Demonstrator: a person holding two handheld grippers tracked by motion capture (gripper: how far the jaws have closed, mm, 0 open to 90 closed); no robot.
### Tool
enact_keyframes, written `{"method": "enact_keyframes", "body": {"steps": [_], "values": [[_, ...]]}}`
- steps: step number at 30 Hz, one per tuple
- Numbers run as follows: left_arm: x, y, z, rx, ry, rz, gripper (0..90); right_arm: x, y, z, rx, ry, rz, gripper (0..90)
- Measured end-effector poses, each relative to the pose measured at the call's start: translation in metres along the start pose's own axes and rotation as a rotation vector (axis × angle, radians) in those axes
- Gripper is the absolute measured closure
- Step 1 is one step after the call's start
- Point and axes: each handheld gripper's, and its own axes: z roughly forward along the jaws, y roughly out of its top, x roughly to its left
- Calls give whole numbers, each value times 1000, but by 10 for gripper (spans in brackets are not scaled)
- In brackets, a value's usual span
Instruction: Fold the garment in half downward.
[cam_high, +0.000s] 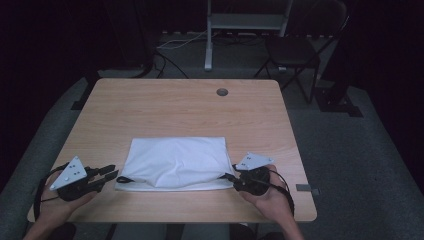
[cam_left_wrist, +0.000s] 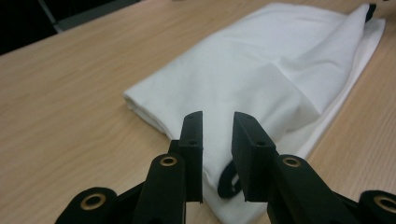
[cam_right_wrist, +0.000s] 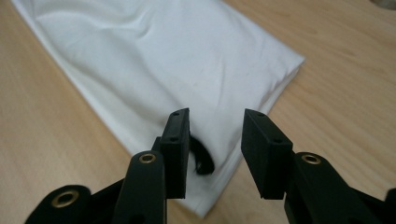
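A folded white cloth (cam_high: 175, 161) lies flat on the wooden table (cam_high: 175, 107), toward its near edge. A small black loop pokes out at each near corner, one at the left (cam_high: 124, 179) and one at the right (cam_high: 227, 176). My left gripper (cam_high: 112, 172) rests on the table just left of the cloth, open, its tips close to the left loop (cam_left_wrist: 226, 184). My right gripper (cam_high: 231, 176) sits at the cloth's right near corner, also open. In the right gripper view the gripper (cam_right_wrist: 212, 121) hovers over the cloth (cam_right_wrist: 163, 60), with the loop (cam_right_wrist: 201, 158) beside its left jaw. Nothing is held.
A round cable hole (cam_high: 222, 92) sits in the table's far middle. Behind the table stand a dark folding chair (cam_high: 295, 50) and a grey metal stand (cam_high: 208, 45). Bare wood surrounds the cloth, and grey carpet surrounds the table.
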Motion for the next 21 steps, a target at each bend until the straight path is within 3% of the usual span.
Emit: {"method": "enact_keyframes", "body": {"steps": [4, 5, 10, 21], "values": [[3, 4, 12, 23, -7, -3, 732, -3, 5, 7, 6, -12, 12, 617], [3, 4, 23, 56, -22, -4, 729, -4, 8, 14, 12, -13, 20, 613], [0, 3, 35, 89, -46, -4, 722, -3, 10, 24, 29, -3, 17, 610], [-13, -4, 38, 150, -89, 23, 703, 3, -4, 28, 72, 22, 17, 603]]}}
